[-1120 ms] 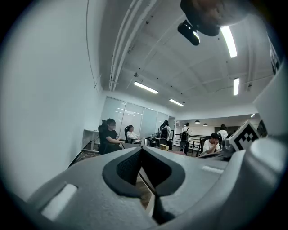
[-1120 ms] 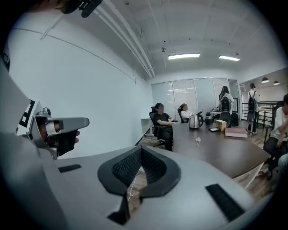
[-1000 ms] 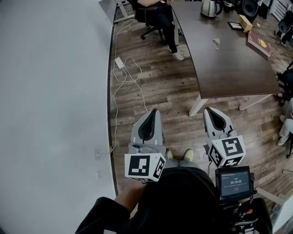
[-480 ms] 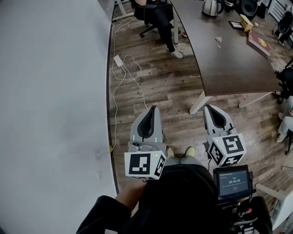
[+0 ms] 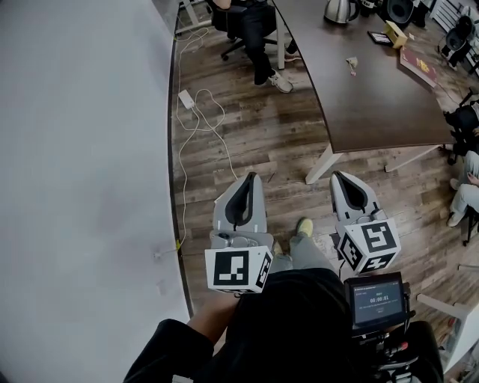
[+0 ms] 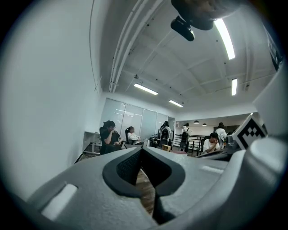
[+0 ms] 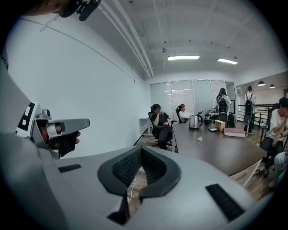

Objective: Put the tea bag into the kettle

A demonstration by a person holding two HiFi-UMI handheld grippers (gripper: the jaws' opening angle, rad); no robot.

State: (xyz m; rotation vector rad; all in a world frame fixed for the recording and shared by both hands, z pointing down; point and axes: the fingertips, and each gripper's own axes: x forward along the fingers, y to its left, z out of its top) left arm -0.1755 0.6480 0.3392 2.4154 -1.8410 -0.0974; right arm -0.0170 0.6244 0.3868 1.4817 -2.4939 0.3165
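Tea bag (image 5: 352,64) lies loose on the table (image 5: 374,105), well apart from the kettle (image 5: 338,9) at the far end. Nothing done yet!

Both claws hang over the wooden floor (image 5: 254,142), well short of the table: left claw (image 5: 251,178) pinched together on nothing, right claw (image 5: 337,176) closed and empty too. The whole job is ahead: reach, grab, drop it in. The head view lays out the gap to cover. The right gripper view catches bag and upright kettle across the tabletop, while the left gripper view shows no bag I can pick out.

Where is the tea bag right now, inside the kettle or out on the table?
Out: the tea bag lies on the dark table, well apart from the kettle standing at the far end.
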